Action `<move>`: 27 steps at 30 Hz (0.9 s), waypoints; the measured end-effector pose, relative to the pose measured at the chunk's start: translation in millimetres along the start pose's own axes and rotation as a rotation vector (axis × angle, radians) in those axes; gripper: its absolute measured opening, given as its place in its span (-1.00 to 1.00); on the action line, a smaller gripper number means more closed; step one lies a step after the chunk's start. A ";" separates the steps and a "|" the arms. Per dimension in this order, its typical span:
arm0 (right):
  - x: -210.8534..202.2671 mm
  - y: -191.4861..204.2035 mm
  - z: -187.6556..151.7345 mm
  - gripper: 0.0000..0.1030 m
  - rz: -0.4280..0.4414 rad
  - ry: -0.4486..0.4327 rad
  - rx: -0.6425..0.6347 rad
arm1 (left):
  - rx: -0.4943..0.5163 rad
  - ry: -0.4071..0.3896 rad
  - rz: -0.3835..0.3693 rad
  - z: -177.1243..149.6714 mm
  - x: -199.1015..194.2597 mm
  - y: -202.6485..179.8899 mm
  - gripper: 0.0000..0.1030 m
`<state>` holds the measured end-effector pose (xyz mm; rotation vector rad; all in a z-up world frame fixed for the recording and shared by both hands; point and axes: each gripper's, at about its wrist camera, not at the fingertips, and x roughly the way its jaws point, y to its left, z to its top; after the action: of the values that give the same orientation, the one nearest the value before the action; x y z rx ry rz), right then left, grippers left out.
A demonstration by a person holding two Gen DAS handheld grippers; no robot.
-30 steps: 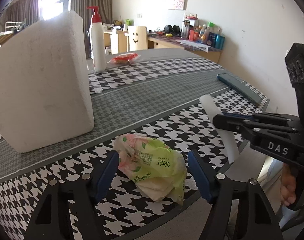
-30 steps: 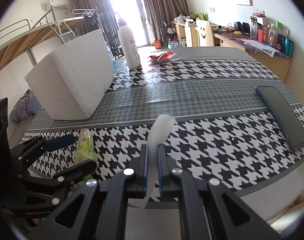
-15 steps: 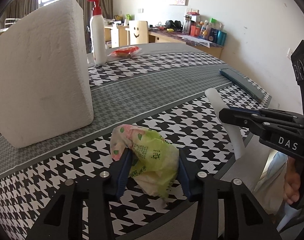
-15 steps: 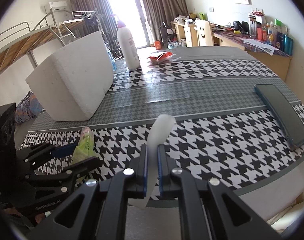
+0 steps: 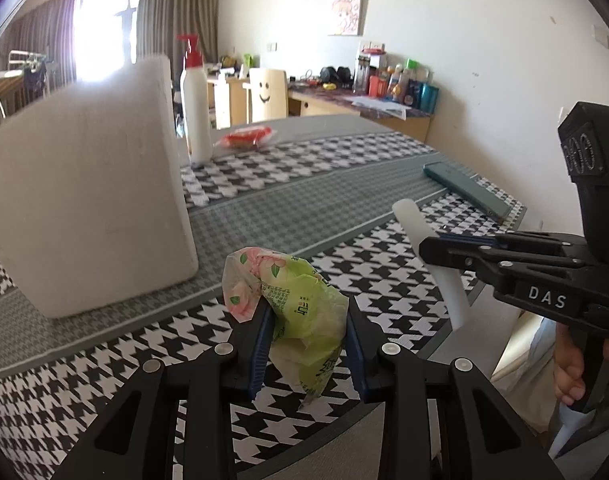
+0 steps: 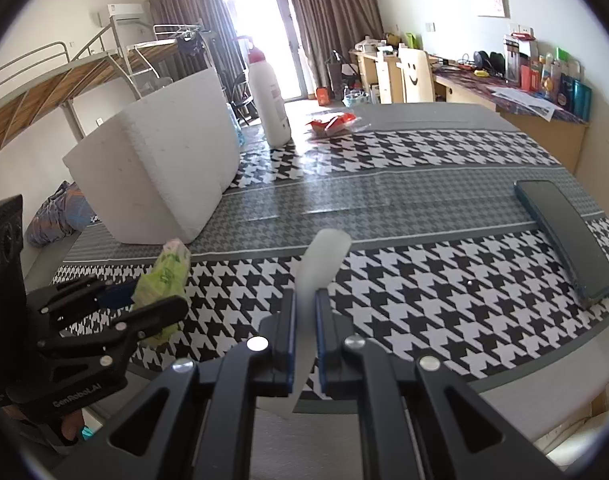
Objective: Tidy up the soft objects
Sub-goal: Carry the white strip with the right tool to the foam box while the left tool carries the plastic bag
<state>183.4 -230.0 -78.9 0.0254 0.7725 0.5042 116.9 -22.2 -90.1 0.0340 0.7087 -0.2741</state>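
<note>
The left gripper has the crumpled green tissue pack between its blue pads; the jaws are closing on it and the wrapper already bulges above and below them, so the pack looks pinched. It sits at the near edge of the houndstooth table, its long axis running roughly upright between the fingers, the pink-flowered end sticking up and leaning left. From the right wrist view the same pack shows at the far left, well apart from the right gripper.

The right gripper is clamped tight on a white foam strip, which stands up and away from its fingers and also hangs a little below them. In the left view that strip slants just to the right of the pack, near but not touching.

The large white foam block stands beyond and left of the pack, clearly nearer the left hand. A pump bottle and a red packet lie farther back; a dark flat case lies by the right edge. Between pack and block the cloth is bare, so the likely path there looks unobstructed
</note>
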 end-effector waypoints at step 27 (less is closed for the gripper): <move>-24.6 14.5 27.7 -0.78 -0.003 -0.112 -0.063 | 0.044 -0.149 -0.006 29.9 -41.7 -1.7 -0.31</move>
<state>181.0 -223.7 -39.7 -0.0061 0.6470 0.5196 105.3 -17.6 -40.3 0.0530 0.5551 -0.2950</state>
